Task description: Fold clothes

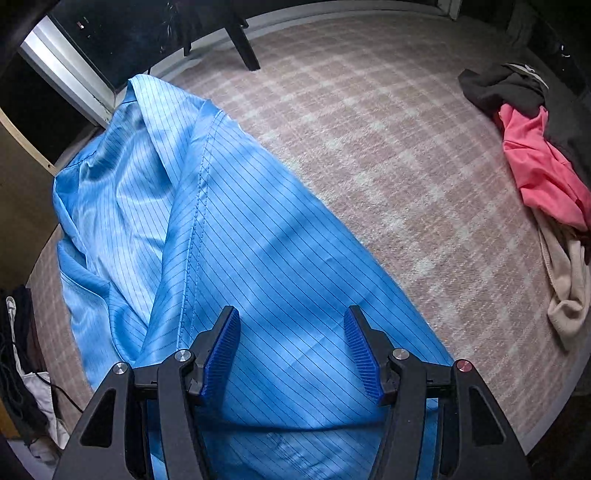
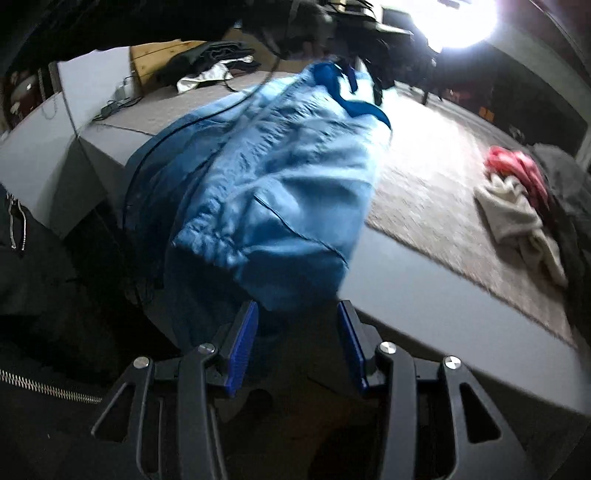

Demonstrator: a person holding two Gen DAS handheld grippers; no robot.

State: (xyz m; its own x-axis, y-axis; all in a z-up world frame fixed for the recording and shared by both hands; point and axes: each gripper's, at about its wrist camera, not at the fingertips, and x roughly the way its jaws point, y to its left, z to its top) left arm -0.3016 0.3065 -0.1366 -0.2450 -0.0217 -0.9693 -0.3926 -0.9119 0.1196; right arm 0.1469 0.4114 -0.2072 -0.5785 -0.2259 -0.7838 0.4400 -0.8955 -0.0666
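Spreading wide over the blue striped garment (image 1: 229,236), the left gripper (image 1: 291,350) holds nothing; the right gripper (image 2: 297,343) gapes too, its view blurred, no writing legible.

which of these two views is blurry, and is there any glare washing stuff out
Right wrist view: motion-blurred throughout, the blue garment smeared, and a blown-out light at top right washes out the carpet below it. Left wrist view: sharp, evenly lit, the garment's thin stripes crisp, soft shadows across the cloth, with fisheye bending at the edges.
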